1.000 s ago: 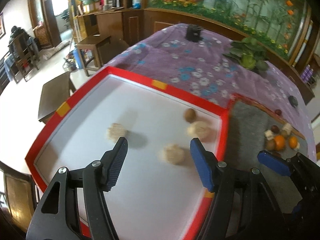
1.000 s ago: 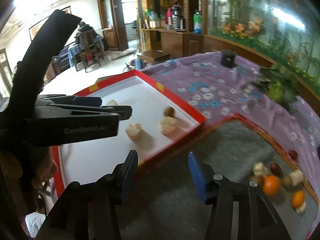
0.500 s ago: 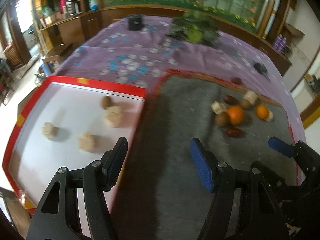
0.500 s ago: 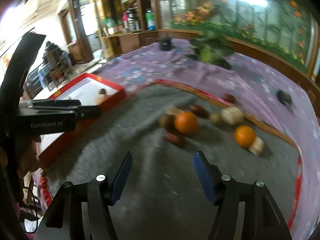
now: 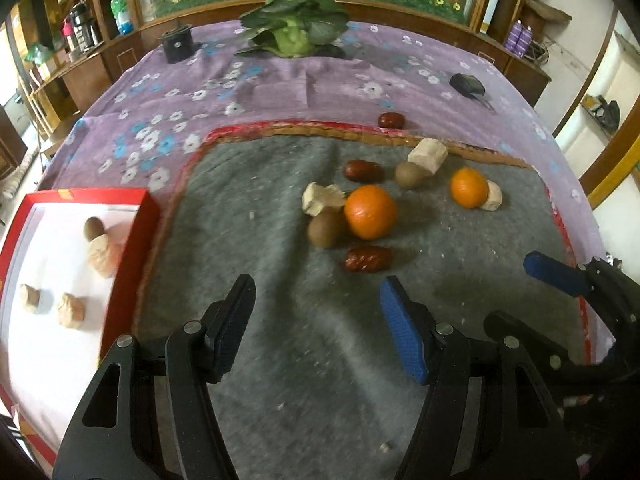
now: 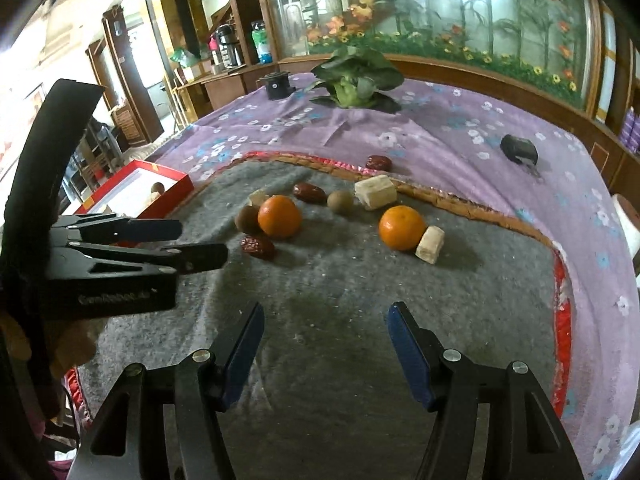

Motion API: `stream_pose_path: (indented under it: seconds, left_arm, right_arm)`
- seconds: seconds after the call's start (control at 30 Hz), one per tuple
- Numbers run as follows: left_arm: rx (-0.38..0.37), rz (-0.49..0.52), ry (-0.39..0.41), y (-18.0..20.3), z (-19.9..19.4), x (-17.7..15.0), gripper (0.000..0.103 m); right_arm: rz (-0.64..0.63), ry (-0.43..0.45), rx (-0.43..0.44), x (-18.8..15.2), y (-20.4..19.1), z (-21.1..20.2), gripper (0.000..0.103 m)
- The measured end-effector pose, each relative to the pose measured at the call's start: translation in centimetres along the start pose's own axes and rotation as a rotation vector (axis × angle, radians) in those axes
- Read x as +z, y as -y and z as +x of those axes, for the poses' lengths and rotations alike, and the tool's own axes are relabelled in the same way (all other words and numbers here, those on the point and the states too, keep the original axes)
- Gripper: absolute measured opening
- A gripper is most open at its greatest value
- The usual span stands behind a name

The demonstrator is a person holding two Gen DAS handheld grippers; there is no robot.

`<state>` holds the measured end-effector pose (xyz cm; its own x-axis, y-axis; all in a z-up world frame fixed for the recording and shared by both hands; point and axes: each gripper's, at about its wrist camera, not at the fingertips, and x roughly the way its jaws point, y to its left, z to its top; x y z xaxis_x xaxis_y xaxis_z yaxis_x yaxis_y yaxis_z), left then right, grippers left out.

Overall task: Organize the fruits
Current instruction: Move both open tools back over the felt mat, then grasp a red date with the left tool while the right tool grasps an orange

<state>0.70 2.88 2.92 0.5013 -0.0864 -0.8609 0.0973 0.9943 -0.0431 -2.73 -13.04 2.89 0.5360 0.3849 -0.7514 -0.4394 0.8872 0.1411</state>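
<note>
At the far left sits the red tray (image 5: 138, 256), already holding a brown fruit and pale chunks; across the grey mat (image 5: 280, 360) the unsorted pile waits: a wrinkled date (image 5: 368, 259), a large orange (image 5: 371, 211), a smaller orange (image 5: 469, 187). Both tongs hang over bare mat, the left gripper (image 5: 316, 326) wide and empty, the right gripper (image 6: 326, 354) likewise (its jaws opened further moments ago). This looks like a reach for another piece; next, centre open jaws over one fruit.
</note>
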Motion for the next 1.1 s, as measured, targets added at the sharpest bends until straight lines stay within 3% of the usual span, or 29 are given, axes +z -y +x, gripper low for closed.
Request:
stream_pose_path:
  seconds: [0.4,0.47,0.57,0.83,1.1]
  left_arm:
    - [-0.023,-0.006,-0.011,1.5,2.5,0.7,0.064]
    - [-0.017,-0.003,0.0,1.4,2.5,0.7,0.045]
    - [-0.018,-0.002,0.012,1.0,2.3,0.5,0.029]
    - [-0.015,0.013,0.033,-0.1,1.0,-0.2,0.03]
    - [0.025,-0.027,0.062,-2.4,-0.6,-0.6,0.03]
  right_arm:
    - [0.043,0.004,0.023,-0.3,2.1,0.1,0.063]
    - [0.048,-0.002,0.027,-0.3,2.1,0.3,0.063]
    - [0.051,-0.005,0.031,-0.3,2.1,0.4,0.063]
    - [0.036,0.004,0.06,0.8,1.1,0.7,0.063]
    - [-0.027,0.005,0.104,4.1,-1.6,3.7,0.063]
